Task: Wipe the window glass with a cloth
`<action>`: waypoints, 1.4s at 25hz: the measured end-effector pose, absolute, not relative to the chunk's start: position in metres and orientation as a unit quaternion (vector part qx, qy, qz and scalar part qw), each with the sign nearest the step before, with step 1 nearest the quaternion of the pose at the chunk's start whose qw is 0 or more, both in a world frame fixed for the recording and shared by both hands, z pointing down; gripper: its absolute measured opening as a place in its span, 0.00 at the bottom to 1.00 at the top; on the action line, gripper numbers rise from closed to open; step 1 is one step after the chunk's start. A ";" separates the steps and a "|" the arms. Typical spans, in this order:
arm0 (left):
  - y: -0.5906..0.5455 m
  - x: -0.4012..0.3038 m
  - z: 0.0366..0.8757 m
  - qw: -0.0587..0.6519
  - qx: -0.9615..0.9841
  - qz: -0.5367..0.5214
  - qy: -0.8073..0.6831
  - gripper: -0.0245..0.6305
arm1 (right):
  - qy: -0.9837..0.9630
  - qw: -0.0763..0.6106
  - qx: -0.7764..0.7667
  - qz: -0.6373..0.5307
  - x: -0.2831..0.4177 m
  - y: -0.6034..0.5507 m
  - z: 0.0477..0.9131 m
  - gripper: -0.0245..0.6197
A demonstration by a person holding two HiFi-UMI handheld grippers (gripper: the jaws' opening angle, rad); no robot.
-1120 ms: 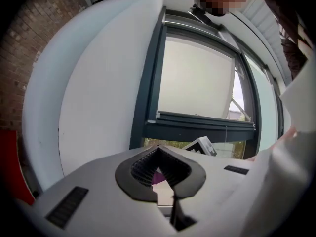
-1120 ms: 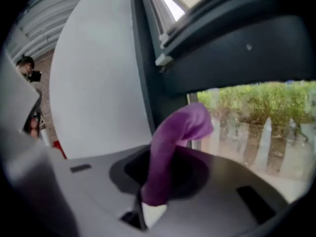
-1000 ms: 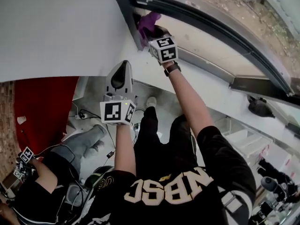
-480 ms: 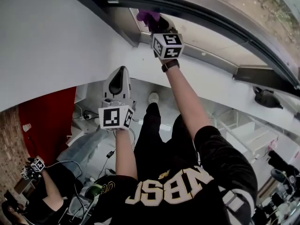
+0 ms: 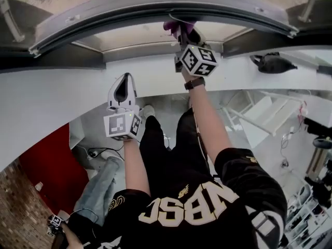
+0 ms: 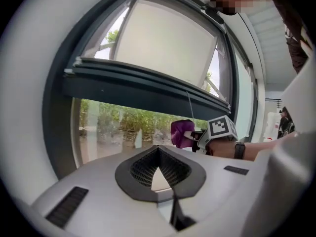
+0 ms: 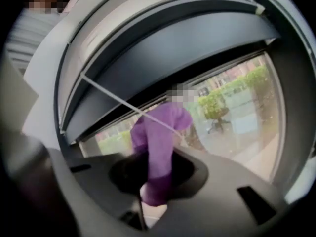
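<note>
R gripper (image 5: 182, 31) is clamped on the purple cloth (image 7: 159, 142), held up at the glass (image 7: 237, 107) just under the dark frame (image 6: 148, 90) (cloth bunches out past the jaws). L gripper (image 6: 158, 151) hangs lower, well apart from the glass, jaws closed tip to tip w/ nothing between.

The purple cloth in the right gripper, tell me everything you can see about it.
The purple cloth looks like soft, plain fabric, bunched into a crumpled wad. The right gripper is shut on its lower end, and the rest stands out past the fingers towards the window glass. Whether it presses on the glass cannot be told. A thin pale cord crosses in front of it in the right gripper view.
</note>
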State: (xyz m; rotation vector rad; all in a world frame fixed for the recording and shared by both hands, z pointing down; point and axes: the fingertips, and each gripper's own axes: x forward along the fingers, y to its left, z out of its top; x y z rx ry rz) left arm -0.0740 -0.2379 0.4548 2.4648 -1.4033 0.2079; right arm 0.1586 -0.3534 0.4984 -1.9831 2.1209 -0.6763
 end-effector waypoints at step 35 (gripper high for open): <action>-0.223 -0.227 0.425 0.111 0.805 0.073 -0.578 0.07 | 0.863 -0.070 -0.434 -0.251 -0.144 -0.298 0.583 0.16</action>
